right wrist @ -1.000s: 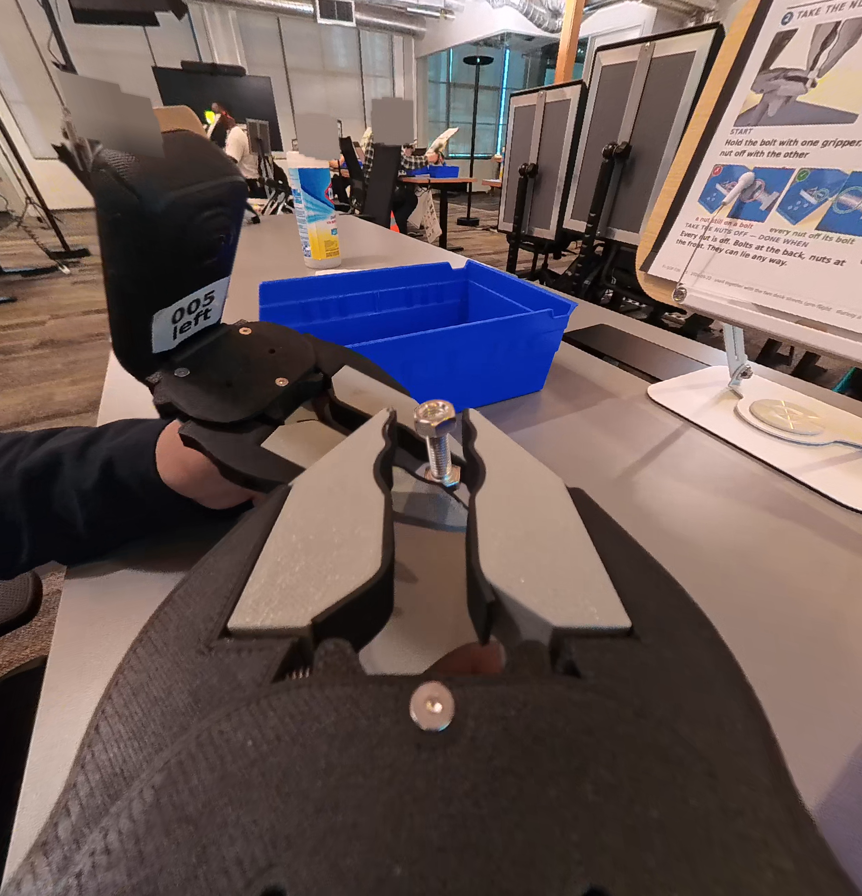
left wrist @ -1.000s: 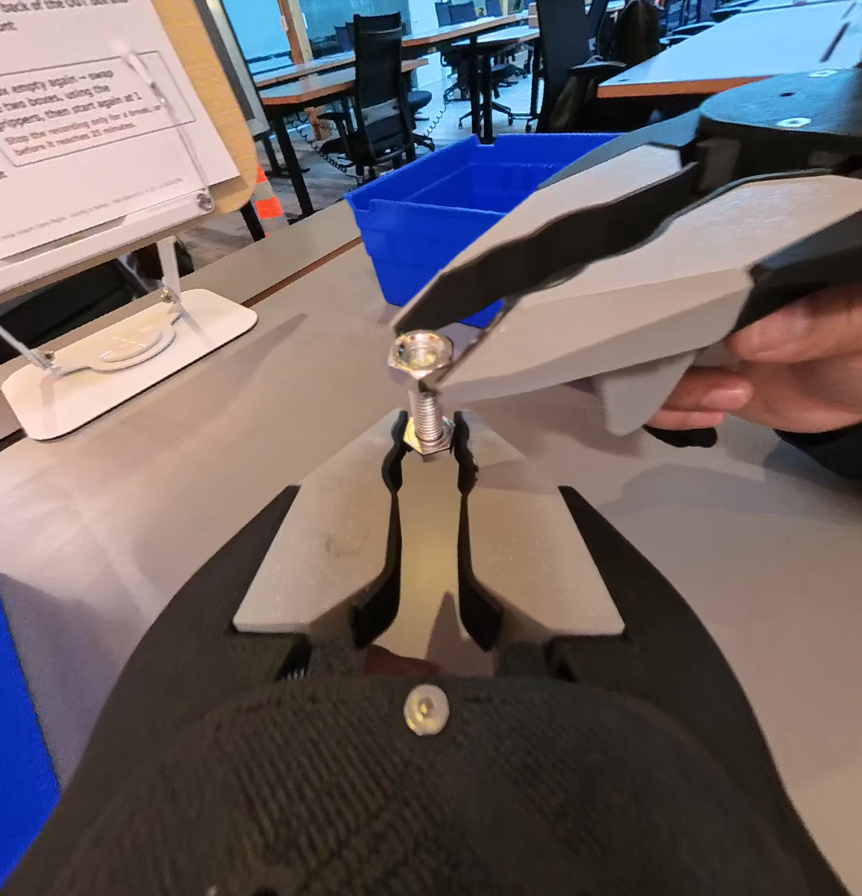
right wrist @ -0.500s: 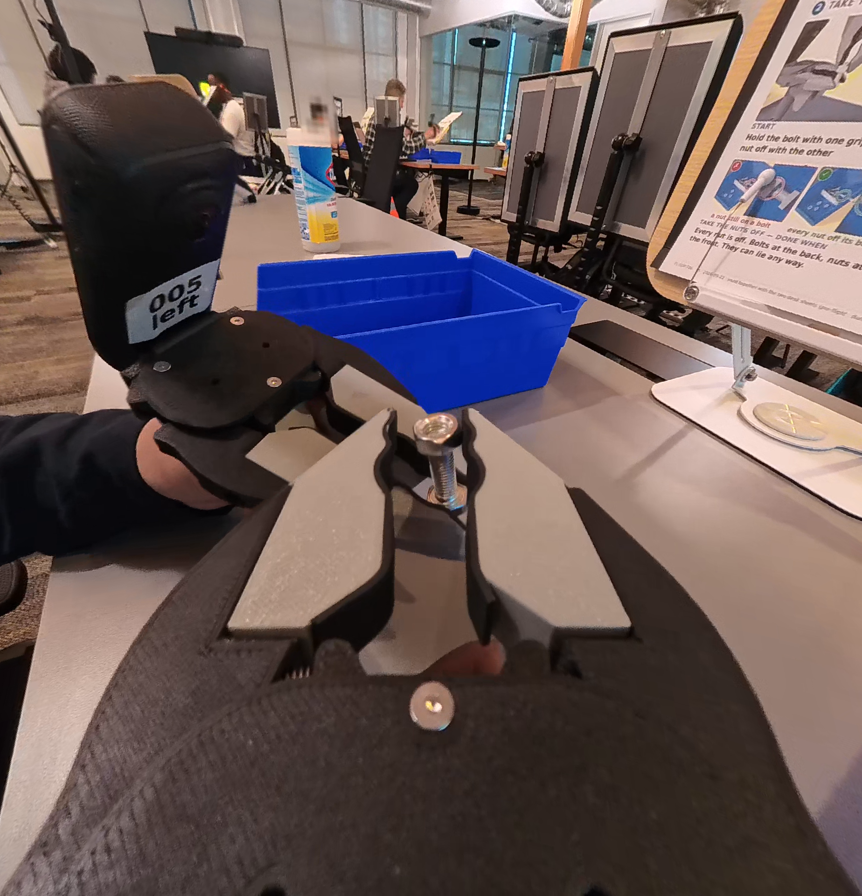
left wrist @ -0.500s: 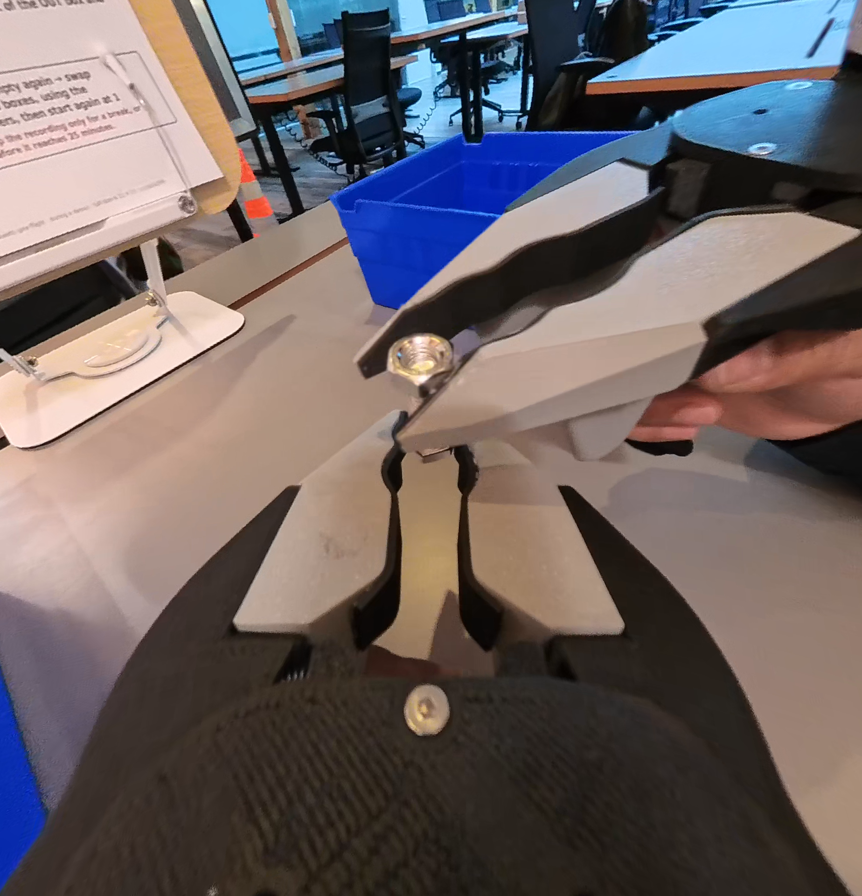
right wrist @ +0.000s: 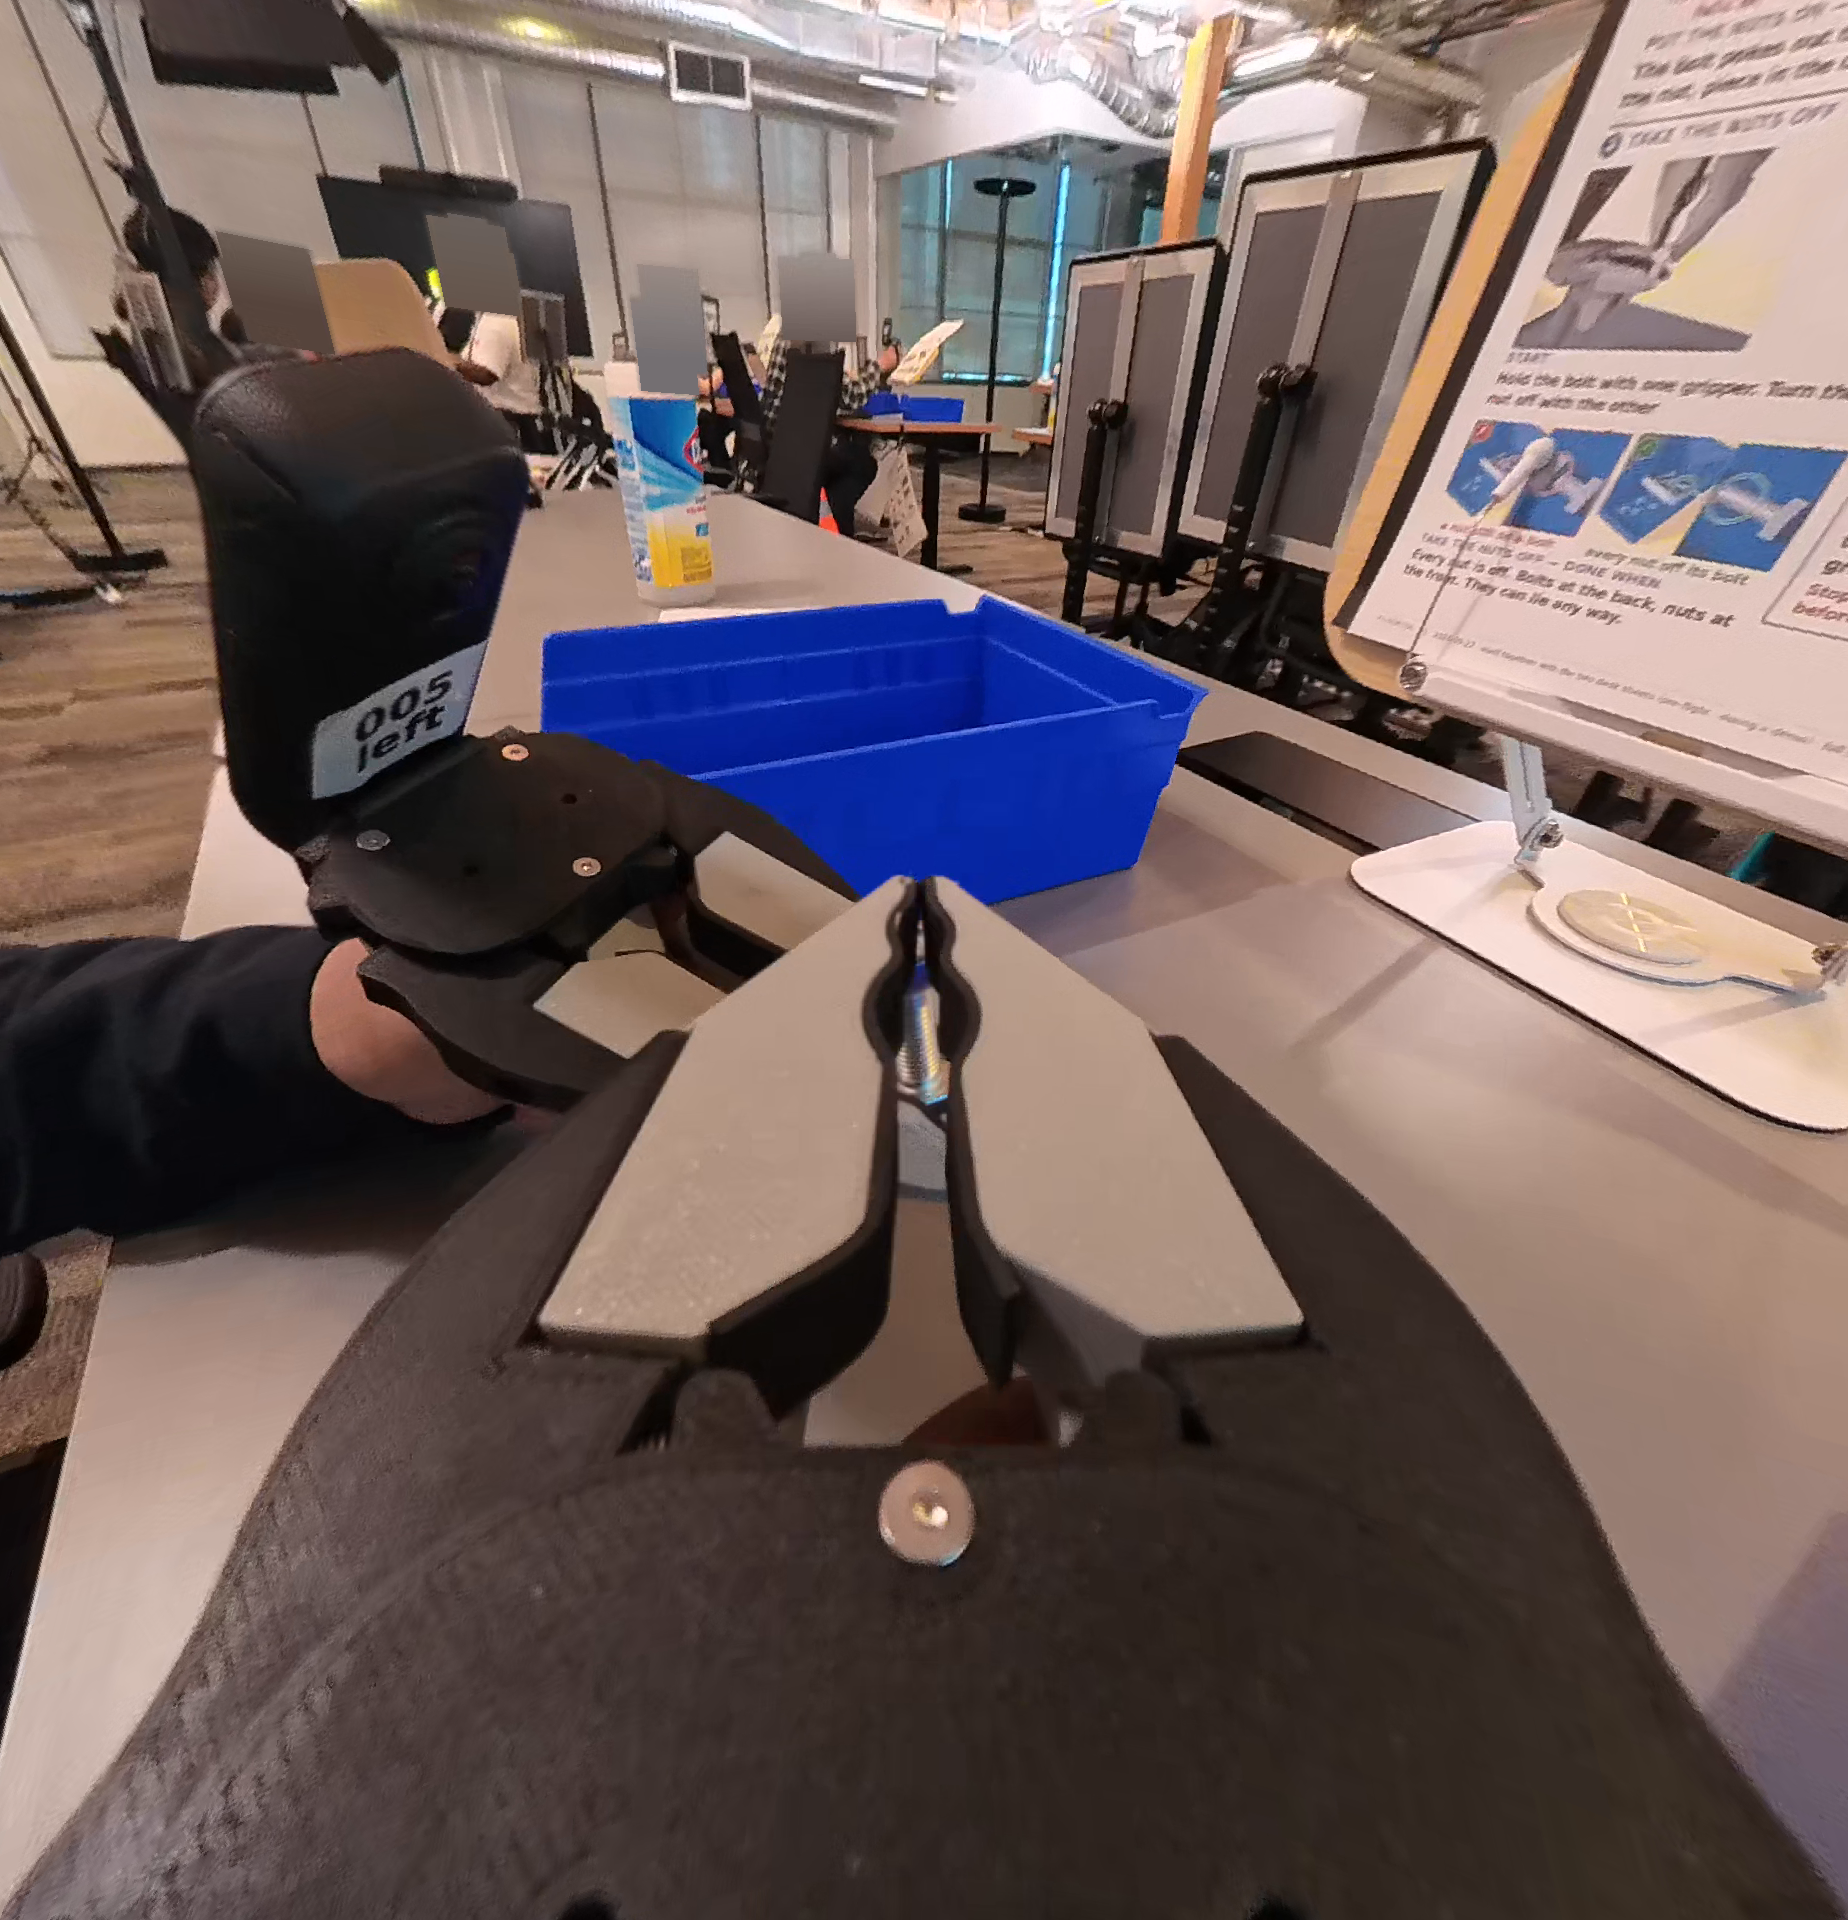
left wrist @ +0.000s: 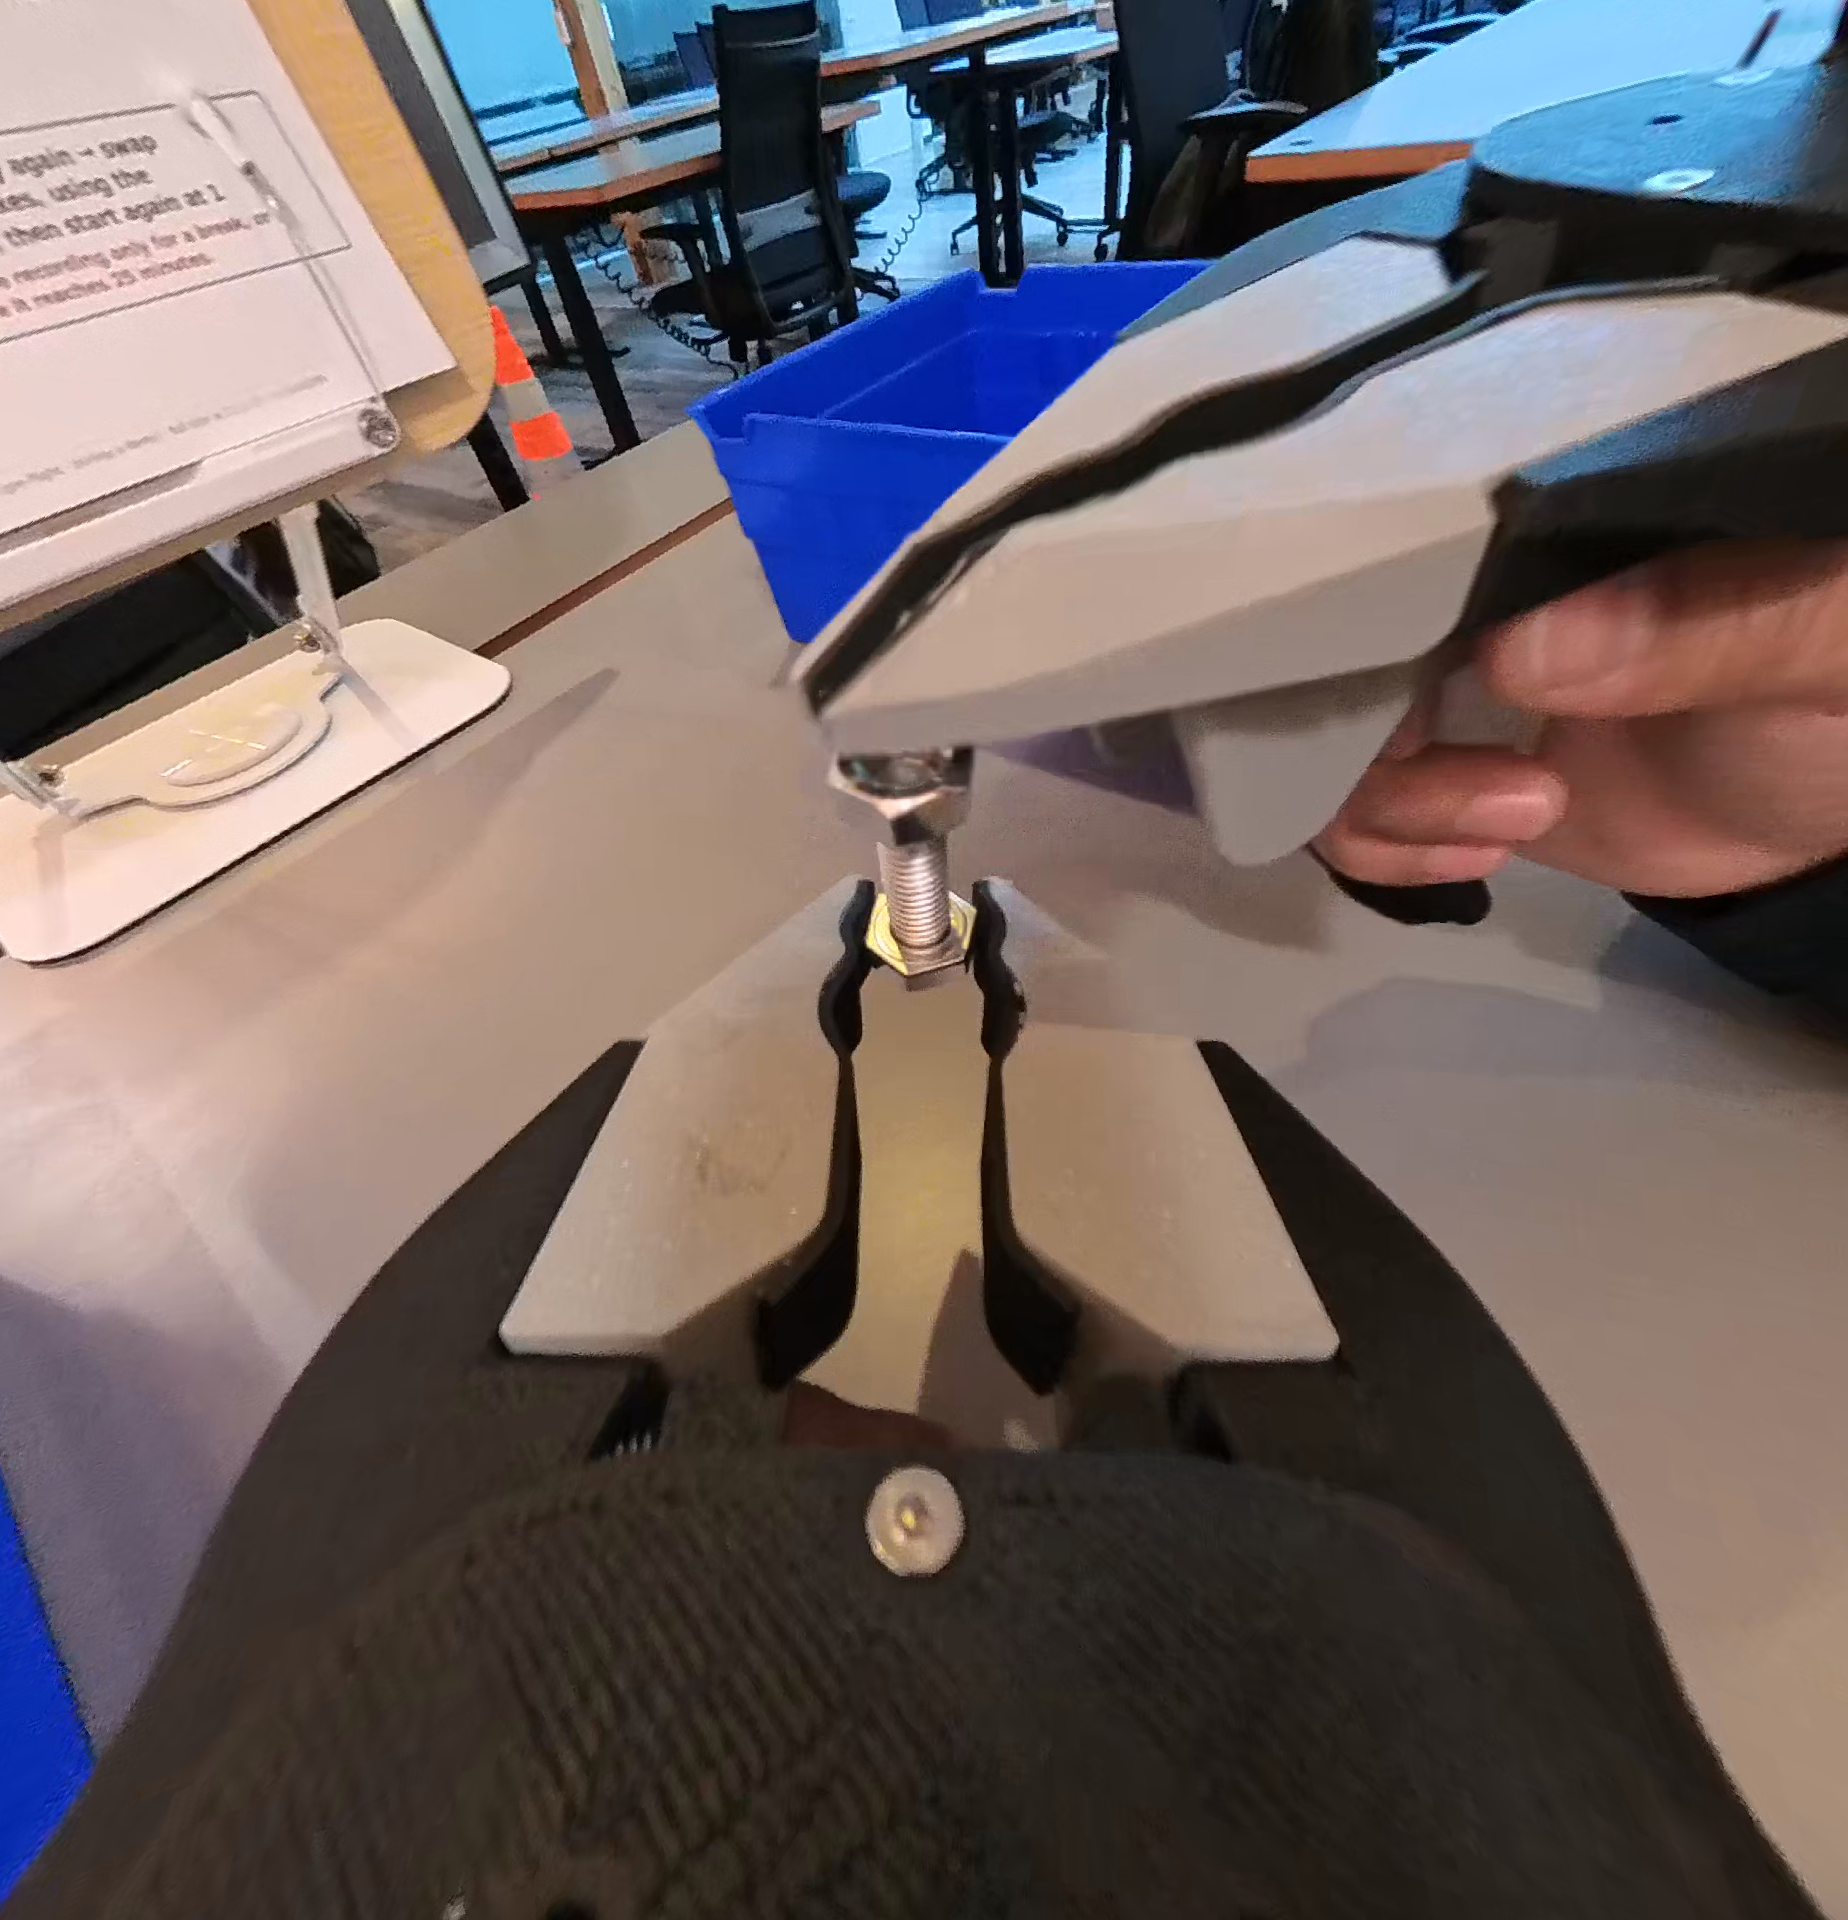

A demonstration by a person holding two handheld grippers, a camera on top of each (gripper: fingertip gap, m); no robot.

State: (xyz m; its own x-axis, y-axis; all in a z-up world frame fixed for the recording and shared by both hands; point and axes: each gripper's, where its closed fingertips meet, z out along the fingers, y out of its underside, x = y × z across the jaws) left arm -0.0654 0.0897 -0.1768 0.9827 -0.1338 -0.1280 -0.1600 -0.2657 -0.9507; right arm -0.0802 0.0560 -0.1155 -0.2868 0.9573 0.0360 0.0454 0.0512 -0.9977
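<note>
Silver steel glints between the two tools: a threaded hex-head bolt [left wrist: 912,894] stands upright above the grey tabletop [left wrist: 380,1039], with a small hex nut [left wrist: 918,948] low on its shank. The left gripper [left wrist: 918,935] has its black-lined grey fingers clenched on that nut from both sides. The right gripper [right wrist: 920,914], held by a hand [left wrist: 1626,748] in a dark sleeve, comes in from the right in the left wrist view and has its jaws pinched tight on the bolt's head. Beyond them on the table sits an open blue plastic bin [right wrist: 899,769]. A white instruction sheet on a clear stand [left wrist: 172,312] rests at the table's edge.
</note>
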